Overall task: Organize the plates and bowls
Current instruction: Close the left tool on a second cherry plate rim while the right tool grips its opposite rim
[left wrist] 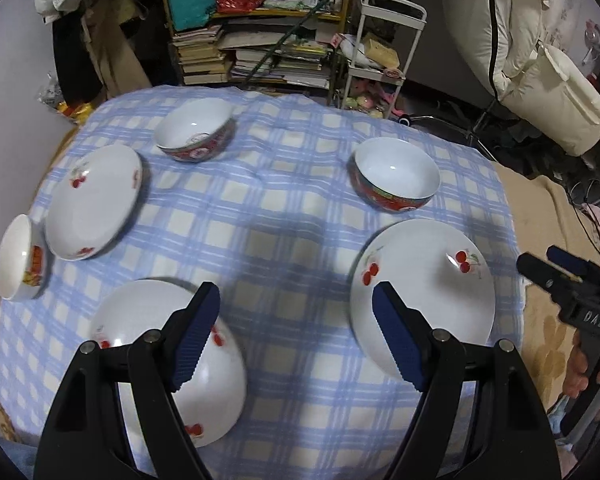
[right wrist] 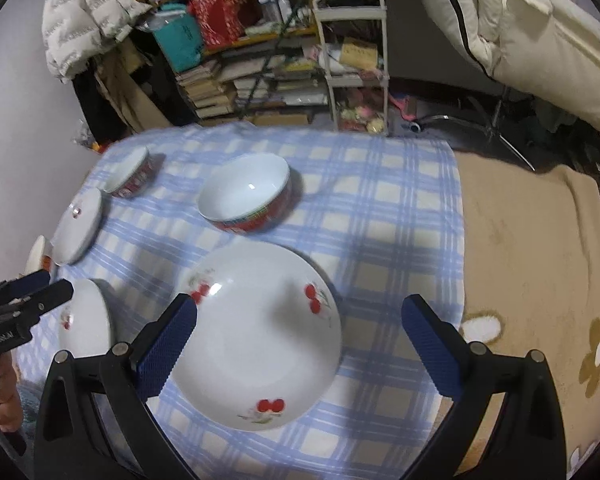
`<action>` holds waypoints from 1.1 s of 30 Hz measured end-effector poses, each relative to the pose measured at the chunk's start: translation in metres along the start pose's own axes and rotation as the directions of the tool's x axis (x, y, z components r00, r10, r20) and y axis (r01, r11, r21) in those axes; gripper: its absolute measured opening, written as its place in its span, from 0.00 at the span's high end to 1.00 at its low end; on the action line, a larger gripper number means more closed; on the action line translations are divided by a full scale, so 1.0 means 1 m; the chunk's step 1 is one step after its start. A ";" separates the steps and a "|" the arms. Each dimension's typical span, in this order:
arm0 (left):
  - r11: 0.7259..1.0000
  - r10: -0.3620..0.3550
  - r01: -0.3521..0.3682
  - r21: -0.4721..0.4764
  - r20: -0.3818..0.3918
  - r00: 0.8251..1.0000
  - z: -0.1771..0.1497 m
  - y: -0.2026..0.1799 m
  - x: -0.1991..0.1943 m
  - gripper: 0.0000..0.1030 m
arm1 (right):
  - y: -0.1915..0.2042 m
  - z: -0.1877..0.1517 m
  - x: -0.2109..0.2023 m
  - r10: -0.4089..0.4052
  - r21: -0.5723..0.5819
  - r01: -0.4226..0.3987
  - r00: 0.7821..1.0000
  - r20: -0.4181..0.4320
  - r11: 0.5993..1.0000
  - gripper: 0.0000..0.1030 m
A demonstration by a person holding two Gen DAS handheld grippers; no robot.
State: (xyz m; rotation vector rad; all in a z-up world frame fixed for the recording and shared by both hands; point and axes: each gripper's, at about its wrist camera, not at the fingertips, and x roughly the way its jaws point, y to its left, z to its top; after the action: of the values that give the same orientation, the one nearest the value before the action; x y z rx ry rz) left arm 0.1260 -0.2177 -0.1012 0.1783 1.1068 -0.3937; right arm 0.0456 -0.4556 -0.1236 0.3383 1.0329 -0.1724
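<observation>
Porcelain all over the blue-check cloth (left wrist: 284, 208): three cherry plates, three red-rimmed bowls, all well apart. My left claw (left wrist: 296, 336) is spread w/ nothing in it, above the gap btwn near-left cherry plate (left wrist: 220, 380) and right cherry plate (right wrist: 260, 336). My right claw (right wrist: 300, 348) is spread too, empty, over that right plate. Best bet imo: pinch a plate by its rim, lift level, stack plates, then nest the bowls (right wrist: 246, 192). Readable: "DAS" on right claw's body, other label too blurred.
</observation>
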 end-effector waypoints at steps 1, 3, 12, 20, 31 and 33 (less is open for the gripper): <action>1.000 -0.003 0.003 0.001 0.002 1.000 0.000 -0.002 0.004 0.25 | -0.002 -0.001 0.004 -0.007 0.000 0.007 1.000 -0.007 1.000 0.00; 1.000 0.000 0.000 0.004 0.002 1.000 0.000 -0.007 0.013 0.25 | -0.005 -0.003 0.010 -0.015 -0.002 0.015 1.000 -0.018 1.000 0.00; 0.999 -0.036 0.033 -0.026 -0.098 0.994 -0.008 -0.015 0.061 0.25 | -0.023 -0.019 0.035 0.000 0.022 0.002 0.997 -0.078 1.000 0.00; 0.995 -0.091 0.082 -0.058 -0.173 0.981 -0.015 -0.017 0.090 0.25 | -0.032 -0.034 0.059 0.029 0.038 -0.024 0.990 -0.135 0.999 0.14; 0.976 -0.180 0.141 -0.163 -0.256 0.950 -0.025 -0.015 0.127 0.61 | -0.040 -0.035 0.083 0.152 0.110 -0.135 0.974 -0.168 0.985 0.79; 0.974 -0.184 0.141 -0.180 -0.247 0.952 -0.026 -0.014 0.129 0.61 | -0.038 -0.034 0.086 0.153 0.096 -0.139 0.975 -0.159 0.986 0.80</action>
State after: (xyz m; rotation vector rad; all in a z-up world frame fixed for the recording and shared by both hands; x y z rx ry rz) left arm 0.1490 -0.2501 -0.2274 -0.0051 1.4148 -0.4346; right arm 0.0497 -0.4769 -0.2207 0.5107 1.1625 -0.0558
